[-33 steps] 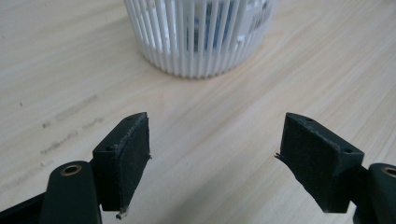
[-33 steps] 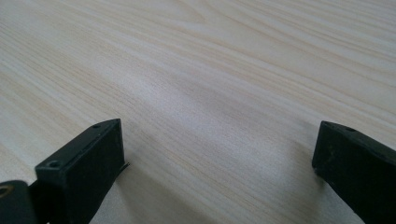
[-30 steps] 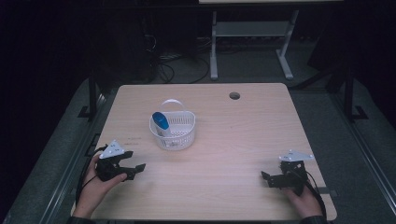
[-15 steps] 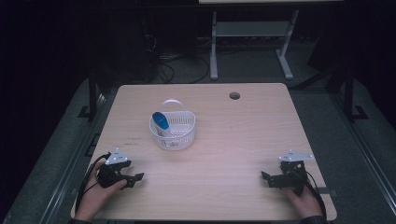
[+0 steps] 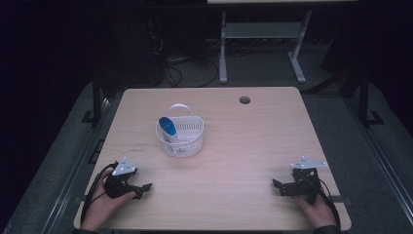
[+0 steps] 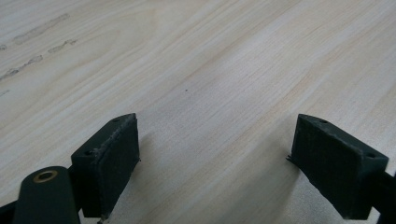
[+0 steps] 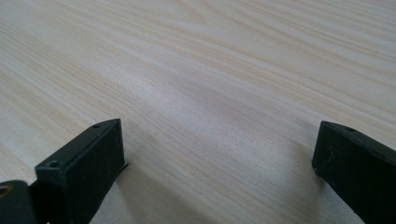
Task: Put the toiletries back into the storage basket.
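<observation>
Both grippers rested low at the near edge of the pale wooden table (image 5: 253, 146), apparently parked. The left gripper (image 5: 144, 187) had just been opening, jaws wide with nothing between them; the right gripper (image 5: 276, 185) likewise stood spread and empty. The white perforated plastic basket (image 5: 187, 139), holding a blue-and-white oval object (image 5: 167, 126), stood well ahead of the left gripper, untouched.

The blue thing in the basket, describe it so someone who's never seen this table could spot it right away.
On the light wooden table, a white slotted basket with a thin arched handle sits left of centre, well ahead of both grippers. The blue thing stands propped against the basket's left inner wall: a rounded, oval object, the only strongly coloured item there.
</observation>
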